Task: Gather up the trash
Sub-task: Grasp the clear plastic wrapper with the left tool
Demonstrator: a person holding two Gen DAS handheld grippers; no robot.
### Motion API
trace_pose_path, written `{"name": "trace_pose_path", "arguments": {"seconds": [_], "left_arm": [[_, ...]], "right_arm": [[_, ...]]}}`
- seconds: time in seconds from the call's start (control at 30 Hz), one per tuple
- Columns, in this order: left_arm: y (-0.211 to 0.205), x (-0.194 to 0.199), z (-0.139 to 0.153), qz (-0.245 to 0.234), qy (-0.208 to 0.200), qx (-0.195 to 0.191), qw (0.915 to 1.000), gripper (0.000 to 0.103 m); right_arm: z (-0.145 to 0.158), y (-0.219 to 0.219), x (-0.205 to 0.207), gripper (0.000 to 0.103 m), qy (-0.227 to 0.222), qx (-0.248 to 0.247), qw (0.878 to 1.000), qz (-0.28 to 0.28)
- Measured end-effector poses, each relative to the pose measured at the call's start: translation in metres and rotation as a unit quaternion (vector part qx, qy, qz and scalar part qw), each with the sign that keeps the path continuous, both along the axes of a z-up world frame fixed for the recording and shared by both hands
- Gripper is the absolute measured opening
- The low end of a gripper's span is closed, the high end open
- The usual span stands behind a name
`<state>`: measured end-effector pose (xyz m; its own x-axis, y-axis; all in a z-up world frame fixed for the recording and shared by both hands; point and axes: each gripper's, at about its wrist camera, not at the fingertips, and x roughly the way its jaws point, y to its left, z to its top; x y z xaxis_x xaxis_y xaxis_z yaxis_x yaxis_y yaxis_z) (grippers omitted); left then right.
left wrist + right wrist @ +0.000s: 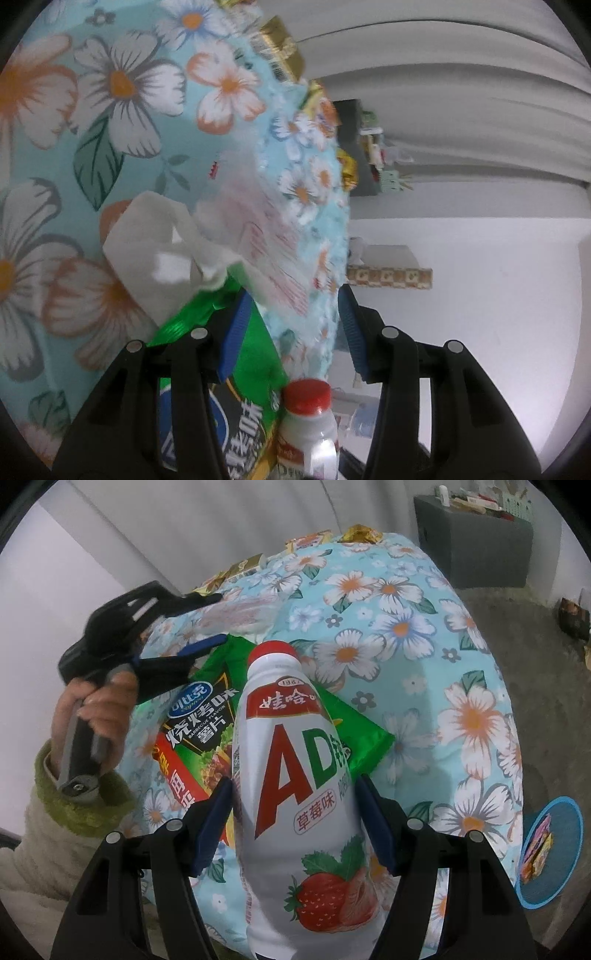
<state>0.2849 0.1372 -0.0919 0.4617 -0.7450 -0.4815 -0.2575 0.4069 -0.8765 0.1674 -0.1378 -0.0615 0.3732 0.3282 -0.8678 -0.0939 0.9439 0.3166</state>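
The right hand-held gripper (295, 823) is clamped on a white AD strawberry milk bottle (299, 805), its blue pads pressing both sides of the body, red cap pointing away from the camera. The bottle hangs over a green barbecue chip bag (207, 734) that lies flat on the floral tablecloth (424, 635) covering the tabletop. Only the right wrist view shows the whole left hand-held gripper (210, 620) from outside: a hand (99, 716) in a cream sleeve with a green cuff grips its handle beyond the chip bag's left side, jaws apart and empty, one finger over the bag's top corner. It also shows a blue-rimmed bin (550, 853) on the floor past the cloth's right edge, wrappers inside. The left wrist view, rolled sideways, alone shows a crumpled white tissue (162, 258) and a clear plastic wrapper with red print (266, 236) lying just beyond the chip bag (255, 373), and the bottle's cap (306, 395) beside it. Gold wrappers (360, 533) line the cloth's far edge; the cloth right of the chip bag lies bare.
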Motion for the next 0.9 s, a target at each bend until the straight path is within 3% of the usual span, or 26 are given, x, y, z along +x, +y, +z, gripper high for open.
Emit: {"name": "trace_pose_path", "arguments": {"seconds": [0.27, 0.33, 0.47, 0.57, 0.77, 0.9], "left_arm": [[-0.004, 0.008, -0.007, 0.023, 0.008, -0.005, 0.9997, 0.038], [-0.004, 0.008, -0.008, 0.029, 0.009, 0.000, 0.9995, 0.033], [-0.004, 0.010, -0.012, 0.033, 0.013, 0.007, 0.9993, 0.012], [-0.003, 0.008, -0.011, 0.027, 0.003, 0.008, 0.9996, 0.006], [-0.003, -0.005, 0.005, 0.008, -0.025, 0.022, 0.9994, 0.002], [-0.004, -0.028, 0.025, -0.031, -0.057, 0.029, 0.9974, 0.002]], "right_arm": [[-0.002, -0.006, 0.000, 0.066, 0.001, 0.023, 1.000, -0.011], [-0.003, -0.007, 0.000, 0.066, 0.001, 0.026, 1.000, -0.014], [-0.002, -0.009, -0.002, 0.066, 0.001, 0.031, 0.999, -0.020], [-0.001, -0.009, -0.001, 0.066, 0.002, 0.030, 0.999, -0.021], [0.000, -0.006, 0.002, 0.067, 0.009, 0.018, 1.000, -0.014], [0.002, -0.003, 0.005, 0.067, 0.013, 0.004, 1.000, -0.006]]}}
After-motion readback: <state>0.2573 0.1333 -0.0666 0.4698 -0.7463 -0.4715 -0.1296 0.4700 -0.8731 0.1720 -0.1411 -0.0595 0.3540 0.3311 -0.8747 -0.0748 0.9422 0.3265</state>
